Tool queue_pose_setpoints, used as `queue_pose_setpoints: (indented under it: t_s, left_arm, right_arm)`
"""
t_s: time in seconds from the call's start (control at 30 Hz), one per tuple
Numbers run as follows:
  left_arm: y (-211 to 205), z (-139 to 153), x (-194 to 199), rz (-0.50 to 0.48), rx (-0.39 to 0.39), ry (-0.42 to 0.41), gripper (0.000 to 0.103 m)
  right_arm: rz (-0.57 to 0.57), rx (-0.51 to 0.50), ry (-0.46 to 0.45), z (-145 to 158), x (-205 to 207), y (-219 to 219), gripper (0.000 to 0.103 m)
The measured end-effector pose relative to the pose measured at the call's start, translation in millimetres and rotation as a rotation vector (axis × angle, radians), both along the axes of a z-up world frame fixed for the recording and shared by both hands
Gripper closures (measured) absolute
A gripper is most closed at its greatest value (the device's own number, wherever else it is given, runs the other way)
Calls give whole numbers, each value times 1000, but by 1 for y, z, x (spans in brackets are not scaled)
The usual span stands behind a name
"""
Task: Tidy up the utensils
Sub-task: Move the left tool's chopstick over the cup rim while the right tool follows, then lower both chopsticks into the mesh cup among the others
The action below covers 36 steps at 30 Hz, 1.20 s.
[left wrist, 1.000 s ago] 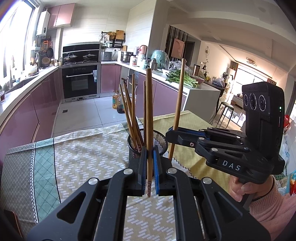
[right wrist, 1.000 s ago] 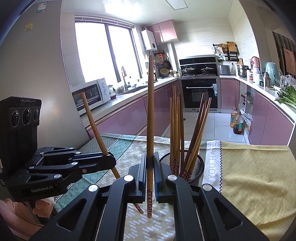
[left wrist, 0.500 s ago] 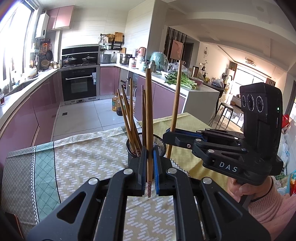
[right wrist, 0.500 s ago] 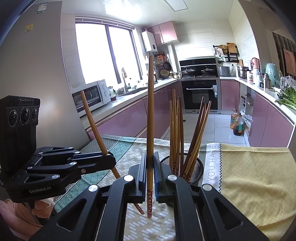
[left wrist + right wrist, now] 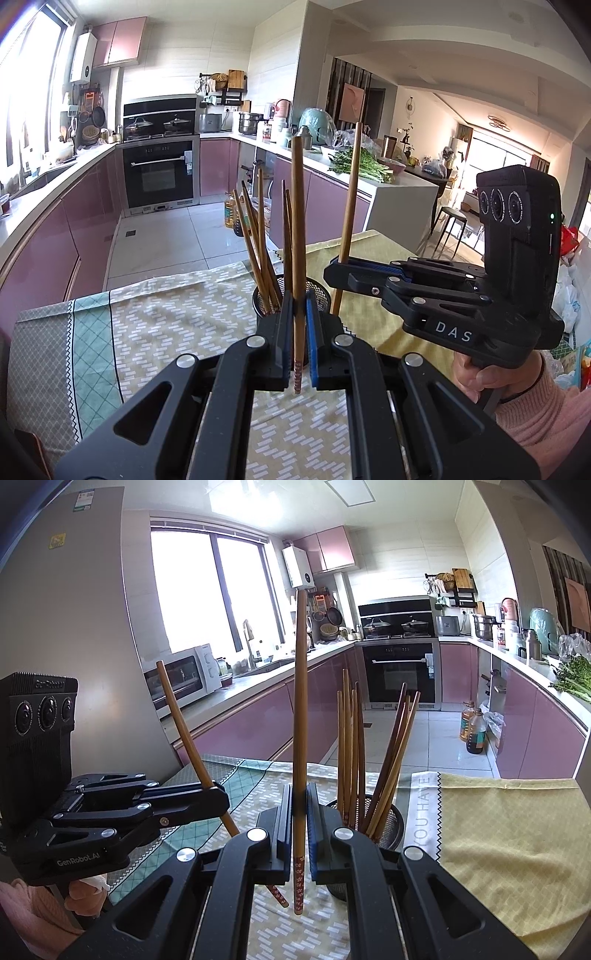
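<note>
My left gripper (image 5: 298, 314) is shut on one wooden chopstick (image 5: 297, 221), held upright with its patterned end hanging below the pads. My right gripper (image 5: 299, 801) is shut on another upright chopstick (image 5: 300, 701). A black mesh holder (image 5: 322, 291) with several chopsticks stands on the table just beyond both grippers. In the left wrist view the right gripper (image 5: 334, 271) comes in from the right beside the holder, its chopstick (image 5: 351, 192) clamped at the tip. In the right wrist view the left gripper (image 5: 218, 801) reaches in from the left with its chopstick (image 5: 181, 723) leaning left. The holder (image 5: 391, 823) sits right of my right fingers.
A patterned beige and green tablecloth (image 5: 166, 325) covers the table, with a yellow cloth (image 5: 498, 830) to the right. A hand in a pink sleeve (image 5: 476, 373) holds the right gripper. Kitchen counters and an oven (image 5: 399, 675) lie beyond the table's far edge.
Hardly anything differs. The left wrist view has drifted slightly, and both grippers keep their chopsticks clamped beside the holder as before.
</note>
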<state>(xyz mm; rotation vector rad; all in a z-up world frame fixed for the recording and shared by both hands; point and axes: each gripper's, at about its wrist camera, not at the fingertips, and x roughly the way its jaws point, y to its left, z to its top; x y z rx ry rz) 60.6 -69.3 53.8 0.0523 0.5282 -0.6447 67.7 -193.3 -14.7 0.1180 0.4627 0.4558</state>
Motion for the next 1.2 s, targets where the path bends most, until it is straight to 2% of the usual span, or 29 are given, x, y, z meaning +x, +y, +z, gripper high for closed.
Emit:
queue_pose_setpoints:
  t_s: [0.5, 1.2]
  left_arm:
    - [-2, 10, 1, 1, 0, -24, 96]
    - [-7, 35, -2, 13, -28, -100, 96]
  right_arm:
    - [-2, 3, -12, 3, -1, -4, 97]
    - [-16, 28, -47, 16, 7, -14, 97]
